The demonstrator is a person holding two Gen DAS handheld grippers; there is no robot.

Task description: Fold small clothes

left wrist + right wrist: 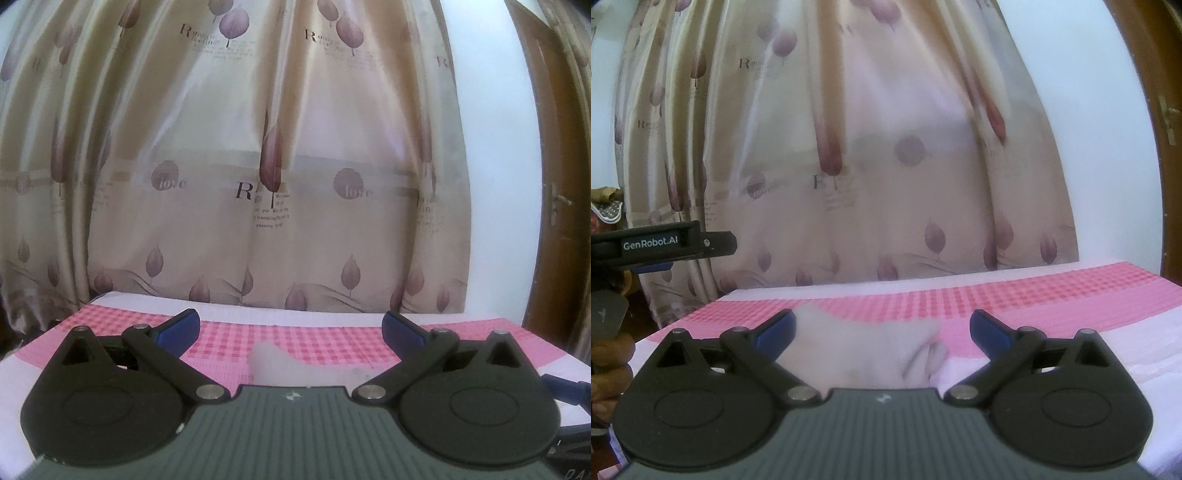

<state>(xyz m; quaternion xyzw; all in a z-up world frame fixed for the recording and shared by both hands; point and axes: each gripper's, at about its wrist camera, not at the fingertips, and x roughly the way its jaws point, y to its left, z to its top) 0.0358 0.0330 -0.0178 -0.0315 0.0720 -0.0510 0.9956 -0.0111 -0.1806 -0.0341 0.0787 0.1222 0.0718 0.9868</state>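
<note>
A small pale garment (871,350) lies on the pink checked table cover (1034,295), just ahead of my right gripper (882,325), which is open and empty above it. In the left wrist view the same pale cloth (273,363) shows blurred, low between the blue fingertips (181,326) of my left gripper (291,326), which is open and empty. The left gripper also appears at the left edge of the right wrist view (661,247), held higher than the table. Much of the garment is hidden behind the gripper bodies.
A beige curtain with purple leaves (277,166) hangs close behind the table. A white wall and a brown door with a handle (557,199) stand at the right. The table's left corner (731,295) and far edge are near the garment.
</note>
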